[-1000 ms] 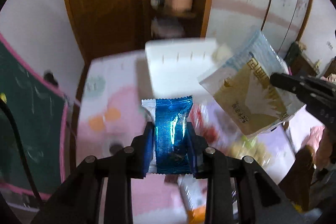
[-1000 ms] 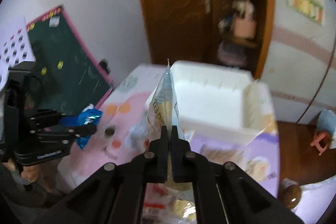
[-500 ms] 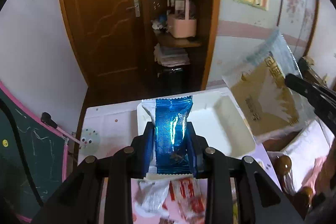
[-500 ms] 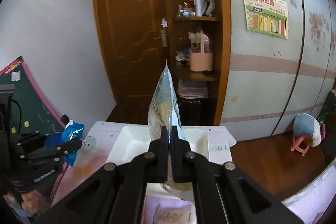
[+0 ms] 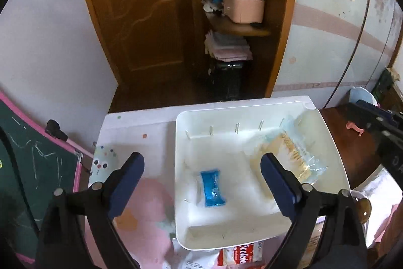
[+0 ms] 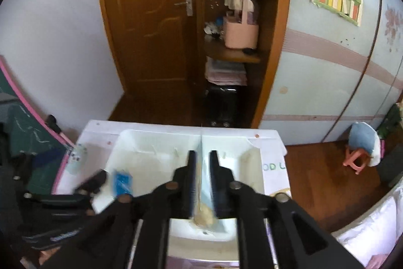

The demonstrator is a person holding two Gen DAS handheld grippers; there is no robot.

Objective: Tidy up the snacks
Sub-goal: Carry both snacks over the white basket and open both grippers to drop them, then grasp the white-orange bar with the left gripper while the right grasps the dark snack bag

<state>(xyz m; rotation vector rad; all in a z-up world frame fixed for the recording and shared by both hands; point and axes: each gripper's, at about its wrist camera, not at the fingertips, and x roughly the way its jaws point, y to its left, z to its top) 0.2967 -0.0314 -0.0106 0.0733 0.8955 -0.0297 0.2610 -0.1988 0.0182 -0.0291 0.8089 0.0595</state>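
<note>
A white tray [image 5: 254, 115] sits on the small table. A blue snack packet [image 5: 212, 187] lies flat in its left part, and a larger tan and pale-blue snack bag [image 5: 289, 155] lies in its right part. My left gripper [image 5: 202, 168] is open wide and empty above the tray. My right gripper [image 6: 202, 163] has its jaws slightly apart with the snack bag [image 6: 202, 196] edge-on between them, over the tray [image 6: 141, 143]. The blue packet also shows in the right wrist view [image 6: 122, 182].
More snack packets [image 5: 239, 253] lie on the table in front of the tray. A green chalkboard [image 5: 27, 168] leans at the left. A wooden door [image 5: 141, 17] and shelf unit [image 5: 241, 24] stand behind. A small pink stool [image 6: 357, 160] is on the floor at right.
My left gripper has opened and the blue packet has dropped into the tray. My right gripper's jaws have parted and the snack bag now lies in the tray.
</note>
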